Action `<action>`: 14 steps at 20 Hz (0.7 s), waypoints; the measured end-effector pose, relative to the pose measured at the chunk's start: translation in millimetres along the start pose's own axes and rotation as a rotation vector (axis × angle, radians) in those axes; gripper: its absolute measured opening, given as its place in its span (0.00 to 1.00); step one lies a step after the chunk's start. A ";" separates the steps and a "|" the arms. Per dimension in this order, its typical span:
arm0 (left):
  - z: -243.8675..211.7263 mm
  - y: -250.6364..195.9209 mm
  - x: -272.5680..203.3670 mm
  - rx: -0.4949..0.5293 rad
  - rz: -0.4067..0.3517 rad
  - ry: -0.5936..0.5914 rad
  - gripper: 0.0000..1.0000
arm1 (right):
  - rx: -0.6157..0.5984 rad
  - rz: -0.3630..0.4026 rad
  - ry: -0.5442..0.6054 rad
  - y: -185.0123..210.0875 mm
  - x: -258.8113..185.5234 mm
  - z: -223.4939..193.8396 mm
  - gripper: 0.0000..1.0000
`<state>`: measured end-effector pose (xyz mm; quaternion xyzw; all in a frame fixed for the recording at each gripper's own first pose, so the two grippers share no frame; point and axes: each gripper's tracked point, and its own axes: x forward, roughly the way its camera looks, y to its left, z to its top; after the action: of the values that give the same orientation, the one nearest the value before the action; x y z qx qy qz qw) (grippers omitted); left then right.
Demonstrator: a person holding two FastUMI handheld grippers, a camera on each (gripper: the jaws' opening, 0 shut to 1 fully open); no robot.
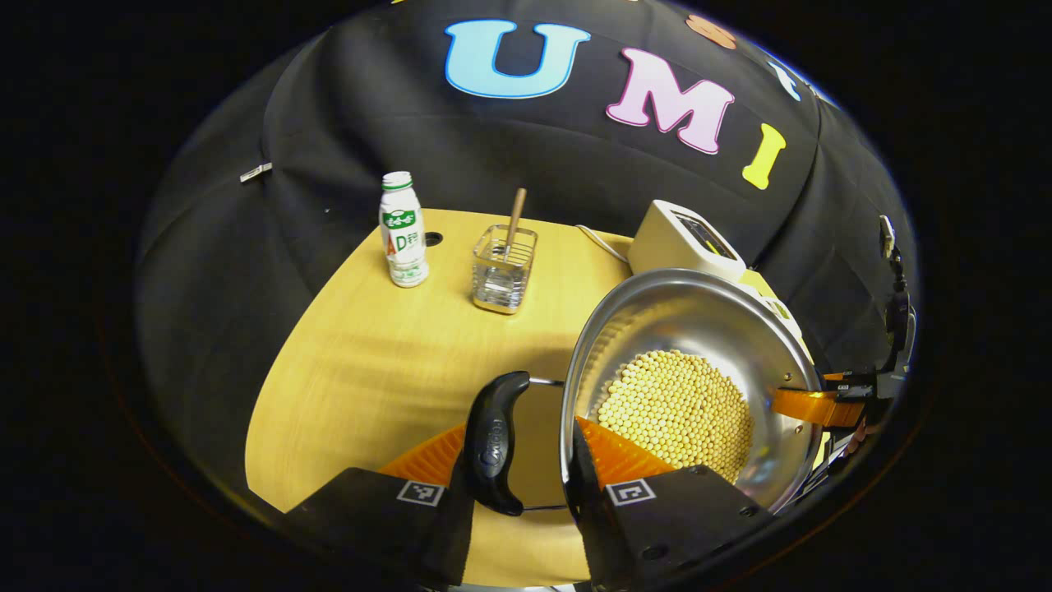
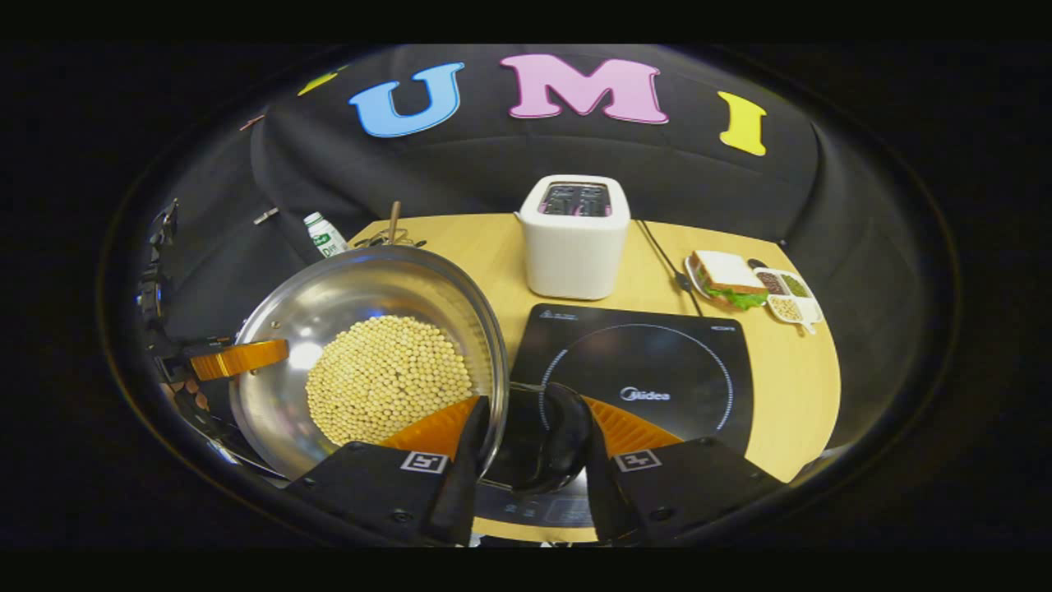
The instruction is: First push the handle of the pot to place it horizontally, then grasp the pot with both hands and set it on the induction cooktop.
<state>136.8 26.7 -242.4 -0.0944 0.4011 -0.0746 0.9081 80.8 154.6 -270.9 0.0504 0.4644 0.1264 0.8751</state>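
Pot (image 1: pixel 699 329), steel, filled w/ pale round beans (image 1: pixel 678 407); seen held up, tilted, above worktop (image 1: pixel 370 370), left of induction cooktop (image 2: pixel 649 370) in right gripper view. Not yet set on cooktop.

Left claw (image 1: pixel 526 460): clenched on pot's black side handle (image 1: pixel 493 440), handle seen between both fingers, wire bracket running to pot rim.

Right claw (image 2: pixel 530 444): clenched on opposite black handle (image 2: pixel 538 436), pot rim just beside inner finger. Cooktop seen directly beyond it.

Each claw noted at far side of pot in the other's view.

Surroundings: white toaster (image 2: pixel 575 238) behind cooktop, cord trailing right. Sandwich plate (image 2: pixel 727 279) and small divided dish (image 2: pixel 789 296) at right back. Milk bottle (image 1: pixel 403 230) upright at left back, wire holder (image 1: pixel 503 270) w/ wooden stick (image 1: pixel 515 218) just beside it.
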 end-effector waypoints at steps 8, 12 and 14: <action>1.9 -91.6 25.4 0.038 -0.059 0.025 0.57 | 0.041 -0.059 -0.006 -92.0 -16.8 -3.5 0.58; -1.1 -138.5 42.7 0.059 -0.086 0.042 0.57 | 0.068 -0.086 0.003 -138.7 -19.8 -8.3 0.58; -2.9 -157.7 50.2 0.065 -0.095 0.049 0.57 | 0.079 -0.095 0.009 -160.4 -20.3 -13.2 0.58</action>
<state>158.7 -137.4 -243.7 -0.0821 0.4156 -0.1328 0.8961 87.0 -5.7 -295.1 0.0625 0.4748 0.0665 0.8754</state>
